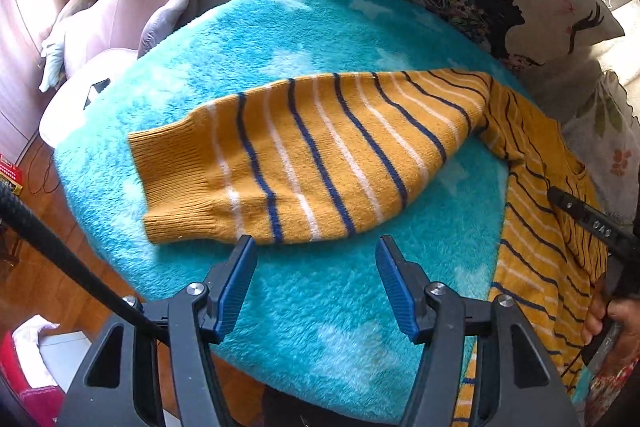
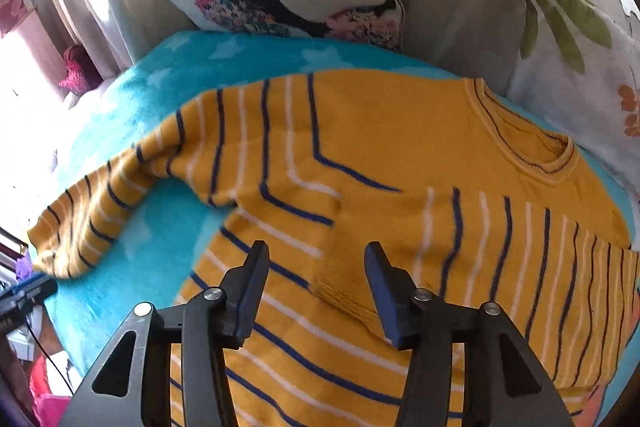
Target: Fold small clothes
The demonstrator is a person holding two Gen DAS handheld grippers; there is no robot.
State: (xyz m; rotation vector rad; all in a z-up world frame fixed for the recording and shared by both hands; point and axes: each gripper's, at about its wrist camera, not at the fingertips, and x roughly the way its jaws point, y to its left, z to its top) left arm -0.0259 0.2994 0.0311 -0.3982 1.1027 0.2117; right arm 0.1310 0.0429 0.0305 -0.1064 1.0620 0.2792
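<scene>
Turquoise blanket (image 1: 328, 27) holds striped sweater (image 2: 400, 147); both tongs gape.

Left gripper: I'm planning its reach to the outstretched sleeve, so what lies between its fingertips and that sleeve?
Only bare turquoise blanket. In the left wrist view, the open left gripper sits just short of the sleeve, with nothing else between.

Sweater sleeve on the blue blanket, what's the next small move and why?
Probably ease the open left gripper forward to pinch the outstretched sleeve at its cuff: the other sleeve already lies folded across the sweater, and the right gripper hovers open.
</scene>
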